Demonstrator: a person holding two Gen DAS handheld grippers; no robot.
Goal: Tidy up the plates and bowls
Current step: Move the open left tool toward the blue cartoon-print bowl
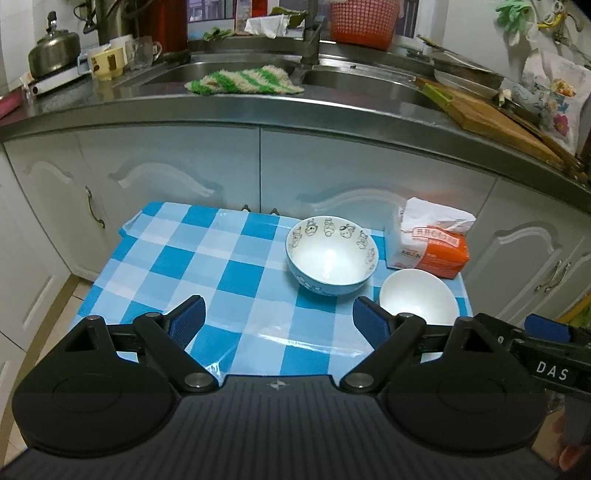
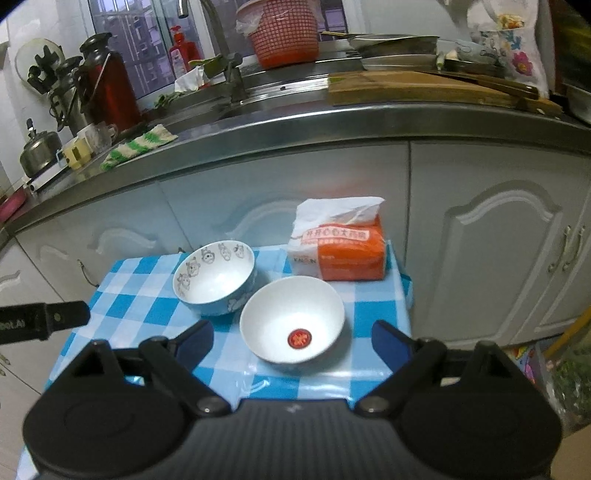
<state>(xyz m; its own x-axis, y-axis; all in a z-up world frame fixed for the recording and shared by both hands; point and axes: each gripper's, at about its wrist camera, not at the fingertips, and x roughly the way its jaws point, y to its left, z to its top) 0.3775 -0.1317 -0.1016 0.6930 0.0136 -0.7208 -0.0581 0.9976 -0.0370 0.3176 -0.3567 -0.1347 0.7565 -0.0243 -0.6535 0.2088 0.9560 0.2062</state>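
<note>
A blue bowl with cartoon figures inside [image 1: 331, 254] [image 2: 215, 281] stands upright on the blue checked tablecloth [image 1: 207, 266] [image 2: 129, 306]. A plain white bowl with a red sticker in its bottom [image 2: 292, 324] [image 1: 417, 297] stands just right of it, nearer to me. My left gripper [image 1: 279, 319] is open and empty, held above the cloth in front of the blue bowl. My right gripper [image 2: 291, 341] is open and empty, with the white bowl between its fingers' line. The right gripper also shows at the right edge of the left wrist view [image 1: 546, 328].
An orange-and-white tissue pack [image 1: 428, 243] [image 2: 340, 243] stands behind the bowls at the table's back right. White cabinet doors [image 1: 177, 173] rise behind the table. The steel counter above holds a sink, a green striped cloth [image 1: 243, 79], a cutting board [image 2: 424, 90] and a red basket [image 2: 282, 33].
</note>
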